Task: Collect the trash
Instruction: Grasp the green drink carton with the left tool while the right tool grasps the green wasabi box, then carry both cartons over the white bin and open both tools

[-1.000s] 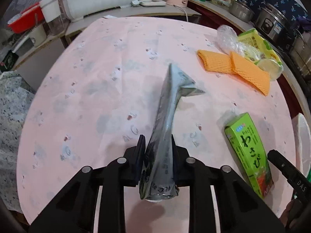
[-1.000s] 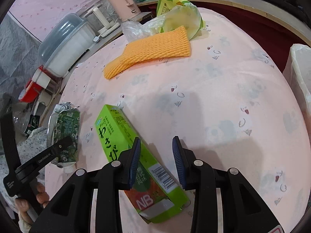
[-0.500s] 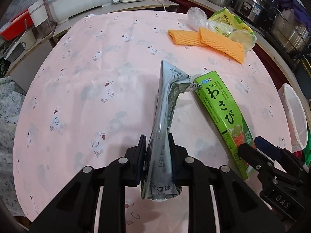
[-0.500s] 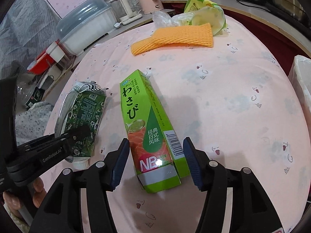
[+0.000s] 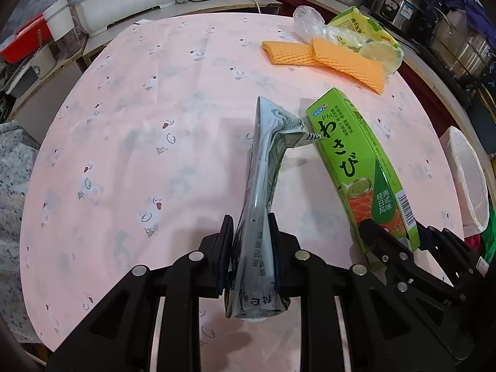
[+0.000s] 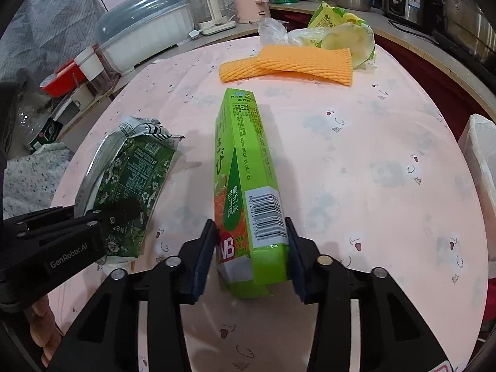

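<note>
The left gripper stayed clenched on a flattened carton, lifted over the table. The right gripper was closing on the green box, pads touching its sides; a square, firm squeeze before lifting toward the bin looked wise.

Round table, pink patterned cloth; orange foam netting, crumpled clear plastic, yellow-green wrapper at far edge.

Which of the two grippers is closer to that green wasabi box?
The right gripper: its jaws are closing around the near end of the green wasabi box. The left gripper sits beside the box, clamped on a flattened carton.
</note>
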